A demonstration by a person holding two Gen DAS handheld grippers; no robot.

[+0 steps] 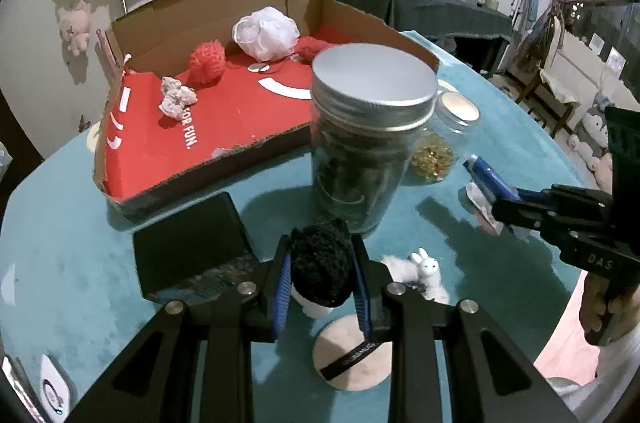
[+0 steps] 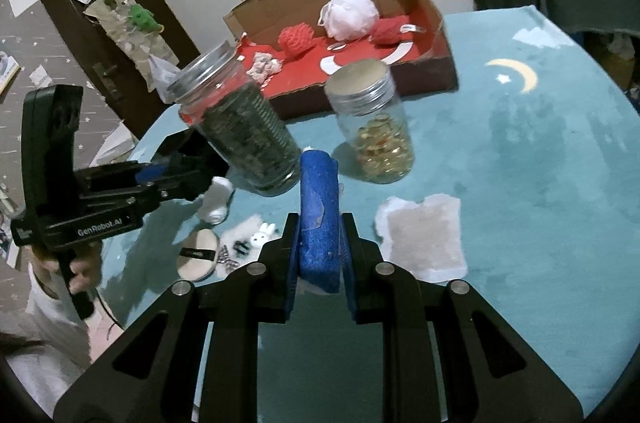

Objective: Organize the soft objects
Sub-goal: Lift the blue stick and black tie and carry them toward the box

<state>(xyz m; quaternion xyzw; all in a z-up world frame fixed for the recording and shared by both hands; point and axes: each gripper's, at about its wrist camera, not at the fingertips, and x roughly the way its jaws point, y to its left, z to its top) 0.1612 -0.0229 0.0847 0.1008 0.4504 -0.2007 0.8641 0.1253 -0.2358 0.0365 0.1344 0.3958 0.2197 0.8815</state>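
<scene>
Over a teal cloth (image 2: 540, 163), the left gripper (image 1: 322, 263) pinches a black pompom (image 1: 320, 259) between its blue pads, held just in front of a lidded jar (image 1: 364, 139). The right gripper (image 2: 320, 219) clamps an upright blue sponge (image 2: 319, 215). Behind the jars, an open box (image 1: 200, 139) holds a white puff (image 1: 266, 33), red balls (image 1: 206, 61) and crumpled tissue (image 1: 178, 97); a plush rabbit (image 1: 426, 271) and round pad (image 1: 352, 355) lie on the cloth.
</scene>
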